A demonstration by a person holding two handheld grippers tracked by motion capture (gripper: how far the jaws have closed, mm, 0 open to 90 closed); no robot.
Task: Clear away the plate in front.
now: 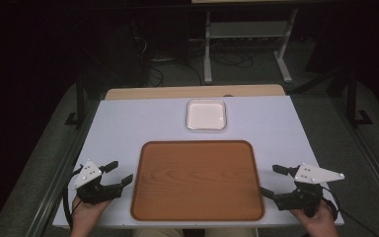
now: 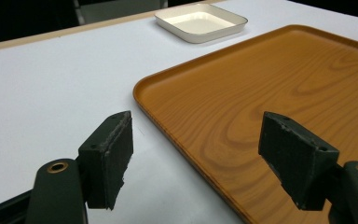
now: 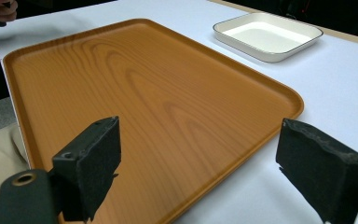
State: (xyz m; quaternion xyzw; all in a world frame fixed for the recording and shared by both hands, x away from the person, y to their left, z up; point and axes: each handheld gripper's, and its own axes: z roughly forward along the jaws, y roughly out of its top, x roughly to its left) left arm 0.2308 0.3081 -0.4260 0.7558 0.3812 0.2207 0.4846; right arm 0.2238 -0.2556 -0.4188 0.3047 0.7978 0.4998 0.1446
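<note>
A wooden-look brown tray point(image 1: 197, 180) lies flat at the near middle of the white table point(image 1: 128, 123). A small square white dish point(image 1: 206, 114) sits just beyond it. My left gripper point(image 1: 119, 174) rests at the tray's left edge, open, nothing between its jaws. My right gripper point(image 1: 273, 180) sits at the tray's right edge, open too. In the left gripper view the tray point(image 2: 279, 93) spreads right of my gripper point(image 2: 196, 154) and the dish point(image 2: 200, 21) lies far off. In the right gripper view my gripper point(image 3: 196, 172) spans the tray's point(image 3: 135, 88) corner, the dish point(image 3: 268, 35) beyond.
A wooden strip point(image 1: 192, 92) runs along the table's far edge. Beyond it stands a grey metal stand point(image 1: 246, 34) with cables on the floor. Metal rails point(image 1: 59, 177) flank the table. Bare white tabletop lies left and right of the dish.
</note>
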